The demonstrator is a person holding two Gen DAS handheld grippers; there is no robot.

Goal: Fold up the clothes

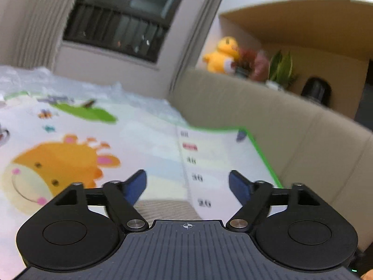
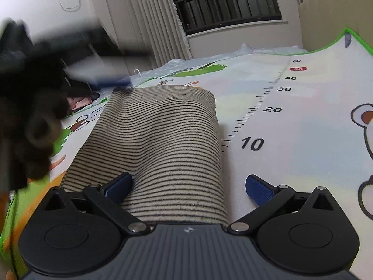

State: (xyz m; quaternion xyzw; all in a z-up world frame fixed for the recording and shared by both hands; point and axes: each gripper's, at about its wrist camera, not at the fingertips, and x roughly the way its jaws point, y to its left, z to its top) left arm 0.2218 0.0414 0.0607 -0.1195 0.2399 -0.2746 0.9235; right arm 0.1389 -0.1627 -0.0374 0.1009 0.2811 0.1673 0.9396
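A beige garment with thin black stripes (image 2: 160,140) lies folded into a long strip on the cartoon play mat (image 2: 303,126). My right gripper (image 2: 188,186) is open at its near end, with the cloth between the blue fingers (image 2: 119,186). The left gripper (image 2: 102,79) shows blurred at the garment's far left corner in the right wrist view. In the left wrist view my left gripper (image 1: 187,184) is open and empty above the mat (image 1: 93,144). An edge of the striped garment (image 1: 163,207) shows just below its fingers.
A beige sofa back (image 1: 291,126) borders the mat on the right, with a yellow plush duck (image 1: 221,56) and plants (image 1: 279,67) on the ledge behind. Curtains (image 2: 149,18) and a dark window (image 2: 228,2) stand beyond the mat. A crumpled clear plastic sheet (image 1: 139,98) lies at the mat's far edge.
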